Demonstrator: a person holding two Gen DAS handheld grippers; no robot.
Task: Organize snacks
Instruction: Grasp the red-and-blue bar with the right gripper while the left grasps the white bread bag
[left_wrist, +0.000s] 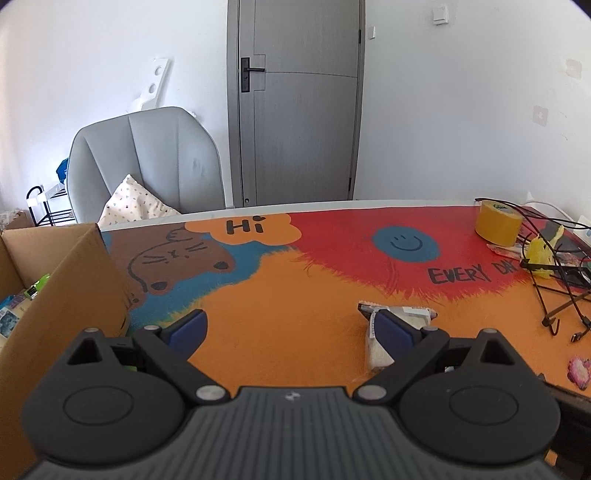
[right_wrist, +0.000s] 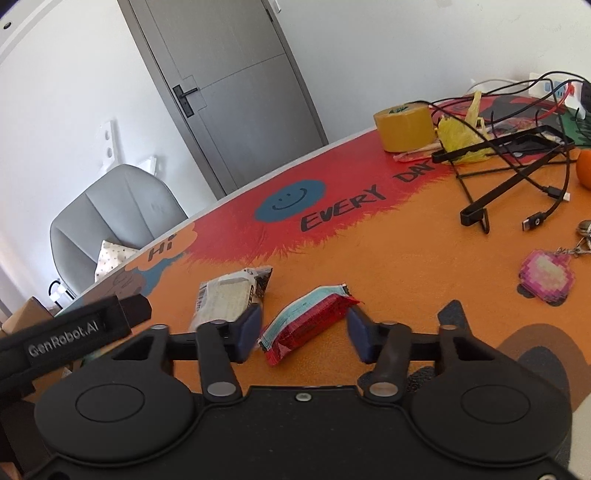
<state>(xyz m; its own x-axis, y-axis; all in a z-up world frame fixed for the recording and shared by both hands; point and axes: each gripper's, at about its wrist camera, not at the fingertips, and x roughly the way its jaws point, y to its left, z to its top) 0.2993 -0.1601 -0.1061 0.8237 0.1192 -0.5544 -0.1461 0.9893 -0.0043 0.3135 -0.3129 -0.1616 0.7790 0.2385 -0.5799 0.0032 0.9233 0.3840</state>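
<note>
Two snack packs lie on the desk (right_wrist: 406, 266), side by side near its middle. From the right wrist camera, the red snack bar (right_wrist: 308, 323) sits at 6 o'clock and the white snack pack (right_wrist: 229, 297) is just beside it at 9 o'clock. Both look light, soft and crinkly, so a gentle pinch across the middle of the wrapper should work best. The shiny wrapper may slip.

The right hand-held gripper (right_wrist: 304, 332) points down at a slant. Its jaws stand on both sides of the red snack bar but do not press on it yet.

The left hand-held gripper (left_wrist: 291, 328) also tilts down, with jaws wide apart and nothing between them. The cardboard box (left_wrist: 74, 280) stands at 9 o'clock of it, with snacks already inside.
</note>
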